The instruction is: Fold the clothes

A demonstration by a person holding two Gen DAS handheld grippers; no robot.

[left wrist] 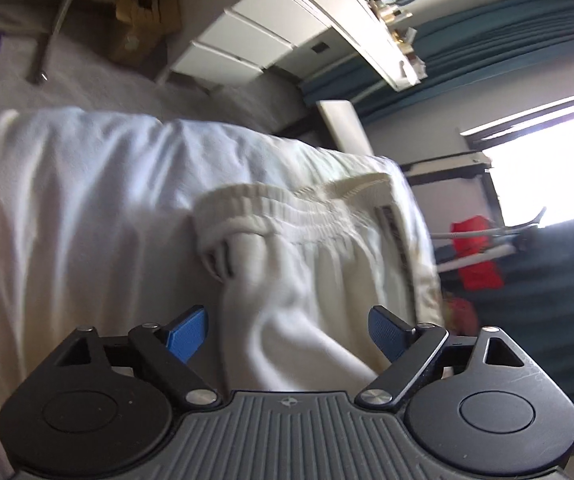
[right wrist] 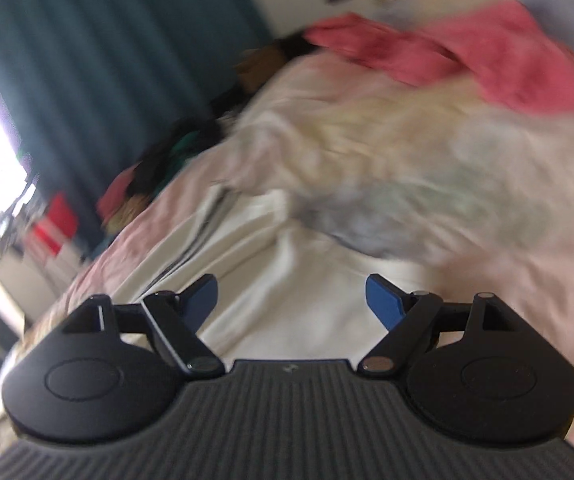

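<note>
A pair of cream-white trousers (left wrist: 311,240) with a gathered elastic waistband (left wrist: 287,208) lies bunched on a bed. My left gripper (left wrist: 287,334) hovers over them, open, its blue pads (left wrist: 189,334) wide apart with a fold of the white cloth showing between them but not pinched. In the blurred right wrist view my right gripper (right wrist: 291,304) is also open above the same white garment (right wrist: 287,304), which has a dark stripe (right wrist: 191,248) along one side. Nothing is held by either gripper.
The bed has a grey cover (left wrist: 87,92) and a pink sheet (right wrist: 527,280). A heap of clothes, with a red garment (right wrist: 467,52) and a grey-cream one (right wrist: 407,184), lies beyond. White drawers (left wrist: 243,44), a cardboard box (left wrist: 143,16), teal curtains (right wrist: 87,60) and a bright window (left wrist: 547,168) surround it.
</note>
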